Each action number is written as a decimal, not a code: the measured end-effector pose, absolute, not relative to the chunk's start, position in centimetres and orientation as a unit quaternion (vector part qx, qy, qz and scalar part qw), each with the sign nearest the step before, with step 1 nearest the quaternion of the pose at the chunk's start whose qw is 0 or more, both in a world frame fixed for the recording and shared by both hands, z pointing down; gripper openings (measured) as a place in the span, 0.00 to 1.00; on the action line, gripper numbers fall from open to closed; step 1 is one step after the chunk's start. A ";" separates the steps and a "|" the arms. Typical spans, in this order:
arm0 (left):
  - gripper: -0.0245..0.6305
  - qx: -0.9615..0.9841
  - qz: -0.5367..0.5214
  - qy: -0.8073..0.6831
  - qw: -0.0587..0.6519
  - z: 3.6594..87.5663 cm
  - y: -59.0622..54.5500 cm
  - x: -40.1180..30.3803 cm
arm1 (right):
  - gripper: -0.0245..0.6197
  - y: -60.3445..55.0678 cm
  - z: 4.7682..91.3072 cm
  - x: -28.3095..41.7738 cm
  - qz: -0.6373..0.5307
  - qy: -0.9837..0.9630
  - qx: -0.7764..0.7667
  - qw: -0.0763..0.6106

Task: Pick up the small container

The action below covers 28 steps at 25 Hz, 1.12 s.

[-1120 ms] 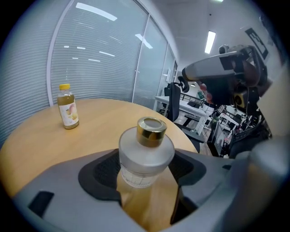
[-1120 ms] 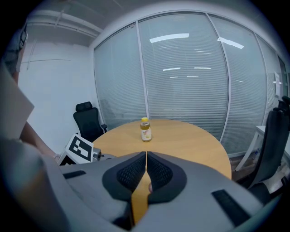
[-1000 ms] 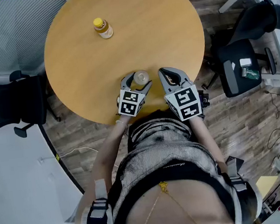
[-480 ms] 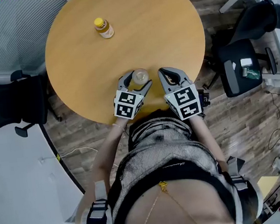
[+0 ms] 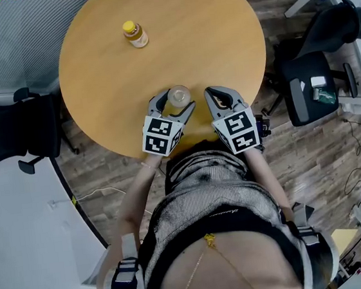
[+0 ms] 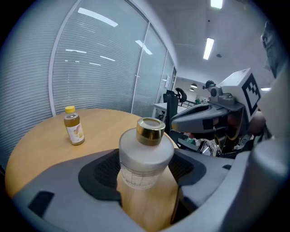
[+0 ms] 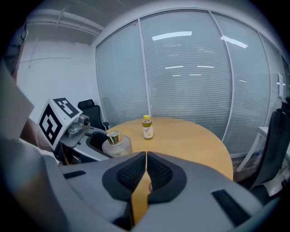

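Clamping the frosted, gold-capped container [image 6: 146,154] between its jaws near the table [image 5: 219,32] edge, the left hand-held gripper [image 5: 173,104] has its grasp made, with lifting apparently left to do, while the right hand-held gripper [image 7: 145,167] waits alongside, jaws together and empty.

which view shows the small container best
Left gripper view: the small container fills the centre, frosted body and gold cap clear. Head view shows only its top; right gripper view shows it small.
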<state>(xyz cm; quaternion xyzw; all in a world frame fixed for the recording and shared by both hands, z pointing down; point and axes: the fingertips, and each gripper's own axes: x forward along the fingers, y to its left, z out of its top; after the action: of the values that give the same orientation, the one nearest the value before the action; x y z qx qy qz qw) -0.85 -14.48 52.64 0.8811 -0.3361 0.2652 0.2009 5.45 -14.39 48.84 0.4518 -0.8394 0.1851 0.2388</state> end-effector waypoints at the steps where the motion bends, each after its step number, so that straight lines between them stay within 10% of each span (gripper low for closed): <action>1: 0.56 0.881 0.265 -0.336 0.202 52.4 -14.5 -0.8 | 0.07 -14.4 48.9 5.5 0.185 -0.840 0.451 0.239; 28: 0.56 0.901 0.255 -0.284 0.207 43.2 -14.7 -1.6 | 0.07 -14.6 48.9 4.6 0.182 -0.846 0.439 0.244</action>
<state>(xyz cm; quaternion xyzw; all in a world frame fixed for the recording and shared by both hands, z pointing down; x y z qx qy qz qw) -1.55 -14.72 43.23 0.9007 -0.2839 0.2554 0.2070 4.57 -14.63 48.89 0.4388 -0.8457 0.1815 0.2435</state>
